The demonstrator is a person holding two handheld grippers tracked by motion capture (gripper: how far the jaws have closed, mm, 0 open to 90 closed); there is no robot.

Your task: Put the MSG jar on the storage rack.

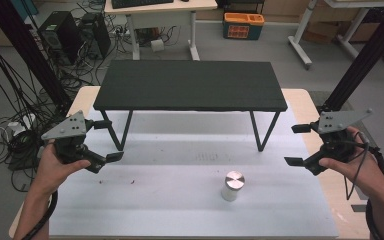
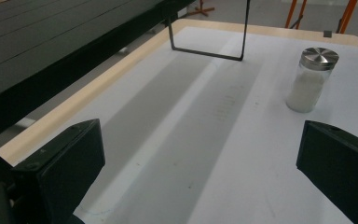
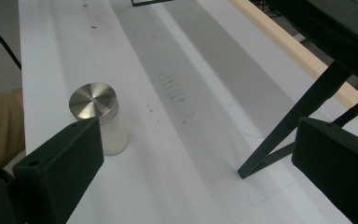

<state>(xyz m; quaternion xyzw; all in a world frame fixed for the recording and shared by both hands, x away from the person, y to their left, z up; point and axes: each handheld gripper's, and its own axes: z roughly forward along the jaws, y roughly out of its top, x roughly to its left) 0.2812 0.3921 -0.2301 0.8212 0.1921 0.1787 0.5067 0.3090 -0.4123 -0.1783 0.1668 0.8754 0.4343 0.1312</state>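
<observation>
Your forearms are cut off by the bottom edge of the high view, and the black shelf (image 1: 190, 85) hides the strip of table (image 1: 300, 100) behind and beneath its top; in the left gripper view its top is cropped to a dark slab along the upper left. The jar's contents are hard to name, probably a white powder or grains behind clear glass. Your left gripper (image 1: 109, 140) sits at the table's left edge with its jaws spread wide and nothing between them; in the left gripper view (image 2: 200, 177) only bare white mat (image 2: 205, 140) lies in the gap. The jar (image 1: 232, 186), upright with a brushed metal lid, stands well ahead of that gripper and off toward its right jaw (image 2: 310, 79). Your right gripper (image 1: 297, 145) is held at the right edge, also wide open and holding nothing (image 3: 196, 177). From it the jar stands ahead and to the side of the left jaw, which covers the jar's lower corner (image 3: 100, 116), while a shelf leg (image 3: 303, 112) crosses before the right jaw.
</observation>
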